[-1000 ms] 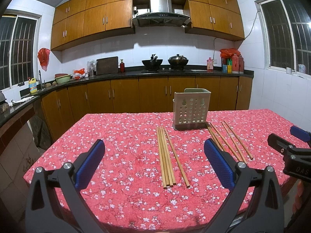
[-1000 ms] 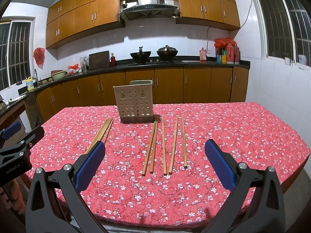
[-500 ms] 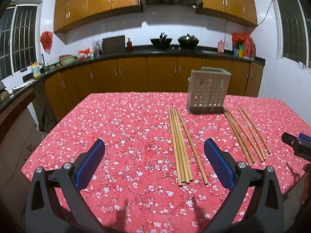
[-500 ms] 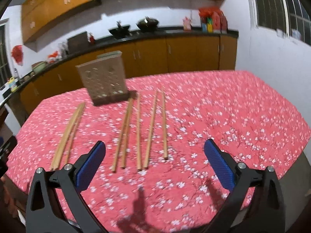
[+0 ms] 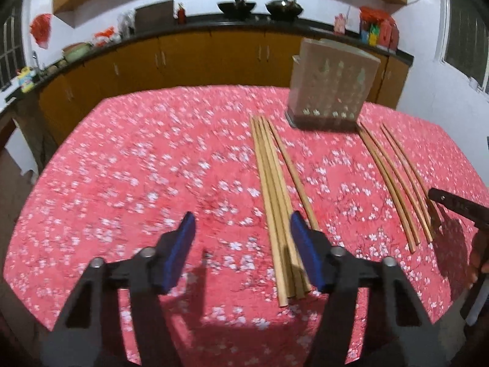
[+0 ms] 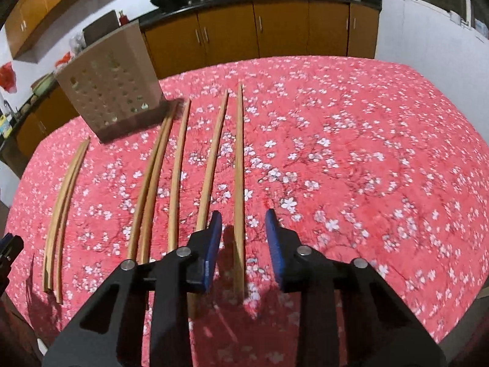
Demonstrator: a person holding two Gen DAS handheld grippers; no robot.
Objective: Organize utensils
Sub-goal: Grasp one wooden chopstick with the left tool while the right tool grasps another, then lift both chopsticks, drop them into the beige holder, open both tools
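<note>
Two grippers hang low over the near edge of the table [image 6: 366,153], both tilted down at its red flowered cloth. The left gripper [image 5: 243,249] is about half open and grips nothing; its right pad overlaps the near ends of a bundle of chopsticks [image 5: 275,202]. The right gripper [image 6: 243,244] is narrowly open, straddling the rightmost chopstick [image 6: 239,183] without visibly touching it. Only the right view shows all five loose chopsticks fanned out. The perforated holder [image 6: 110,82] stands toward the far edge, between the two groups.
</note>
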